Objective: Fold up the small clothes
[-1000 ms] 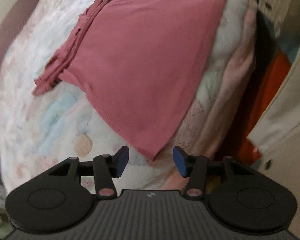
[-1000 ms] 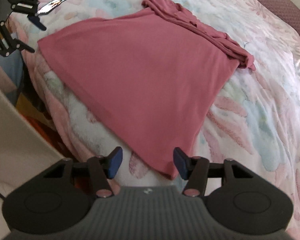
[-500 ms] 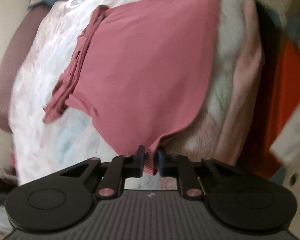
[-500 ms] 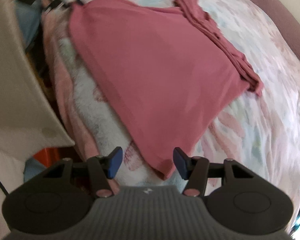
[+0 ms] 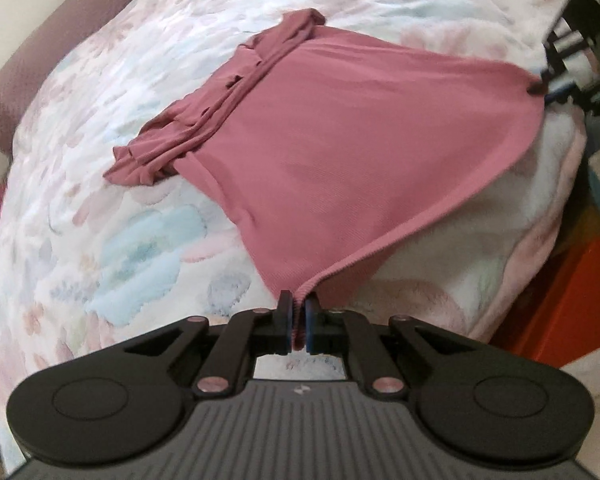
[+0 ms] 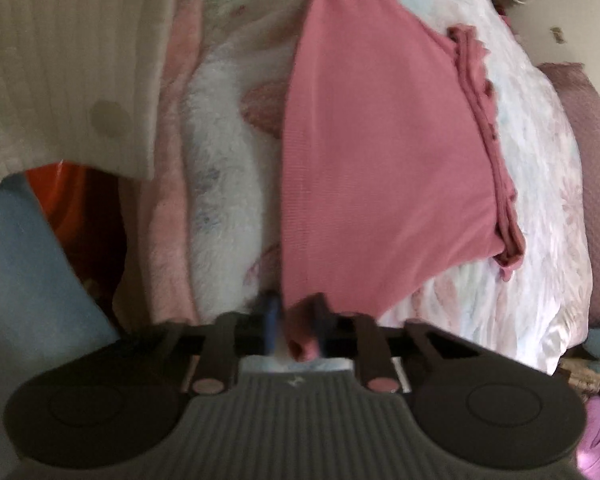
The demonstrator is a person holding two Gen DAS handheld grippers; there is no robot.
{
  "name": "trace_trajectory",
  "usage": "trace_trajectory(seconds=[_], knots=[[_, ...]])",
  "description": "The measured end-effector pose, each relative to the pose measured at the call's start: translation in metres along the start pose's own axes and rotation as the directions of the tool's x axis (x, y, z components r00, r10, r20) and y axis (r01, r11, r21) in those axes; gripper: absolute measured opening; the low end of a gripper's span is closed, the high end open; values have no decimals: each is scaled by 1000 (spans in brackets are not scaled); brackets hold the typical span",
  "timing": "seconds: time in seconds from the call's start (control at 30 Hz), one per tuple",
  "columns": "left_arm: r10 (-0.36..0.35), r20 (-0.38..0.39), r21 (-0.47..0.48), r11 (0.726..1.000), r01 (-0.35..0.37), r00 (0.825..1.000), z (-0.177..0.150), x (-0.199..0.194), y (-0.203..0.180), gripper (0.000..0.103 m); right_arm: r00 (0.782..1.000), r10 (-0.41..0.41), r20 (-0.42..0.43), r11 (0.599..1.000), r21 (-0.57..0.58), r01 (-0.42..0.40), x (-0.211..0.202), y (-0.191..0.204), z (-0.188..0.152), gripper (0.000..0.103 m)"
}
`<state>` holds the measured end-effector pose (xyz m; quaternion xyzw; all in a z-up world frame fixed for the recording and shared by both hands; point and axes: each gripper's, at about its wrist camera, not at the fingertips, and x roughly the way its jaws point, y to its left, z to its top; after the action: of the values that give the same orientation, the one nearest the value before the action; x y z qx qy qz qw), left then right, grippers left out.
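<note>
A pink garment [image 5: 340, 152] lies spread on a pastel floral blanket [image 5: 100, 240], with its far end bunched into folds [image 5: 204, 128]. My left gripper [image 5: 298, 320] is shut on the garment's near hem corner. My right gripper [image 6: 296, 328] is closed on the other hem corner [image 6: 300, 344]; the view is blurred. The right gripper also shows at the far right of the left wrist view [image 5: 540, 88], pinching that corner. The hem between the two corners hangs in a curve off the bed's edge.
The blanket drapes over the bed's edge [image 5: 540, 240]. An orange object [image 5: 560, 312] sits beside the bed below. A cream panel [image 6: 80, 60] and blue fabric [image 6: 28, 280] lie left in the right wrist view. A mauve headboard [image 5: 28, 72] is at the far side.
My left gripper closed on its hem corner about half a second ago and holds it. My right gripper has moved in and closed on the other corner. The hem now sags between them.
</note>
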<state>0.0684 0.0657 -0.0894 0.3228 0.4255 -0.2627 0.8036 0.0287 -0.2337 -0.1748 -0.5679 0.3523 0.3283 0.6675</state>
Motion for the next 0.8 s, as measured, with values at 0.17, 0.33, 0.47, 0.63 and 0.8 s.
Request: trace_trajectory(seconds=[0.17,0.33,0.47,0.63,0.8], knots=[[18,32,-84,996,-15,999,6,-15,14,5,997,-59,57,983,179,48,-18,-26,-6,0],[68,63,-112,992,-61,996,27,-29,38,4,984,-153,95,939,323,114,-46,-73,-8,0],[126,76,-130,985,-116,989,53,-36,64,4,971,-215,106,897,414,154,-58,-123,-7,0],[215,116,-133,971,-199,970,89,-32,98,4,944,-308,116,870,437,230,-58,-179,0,0],[271,129,-140,957,-253,954,123,-11,132,4,936,-340,95,837,484,255,-37,-241,10,0]])
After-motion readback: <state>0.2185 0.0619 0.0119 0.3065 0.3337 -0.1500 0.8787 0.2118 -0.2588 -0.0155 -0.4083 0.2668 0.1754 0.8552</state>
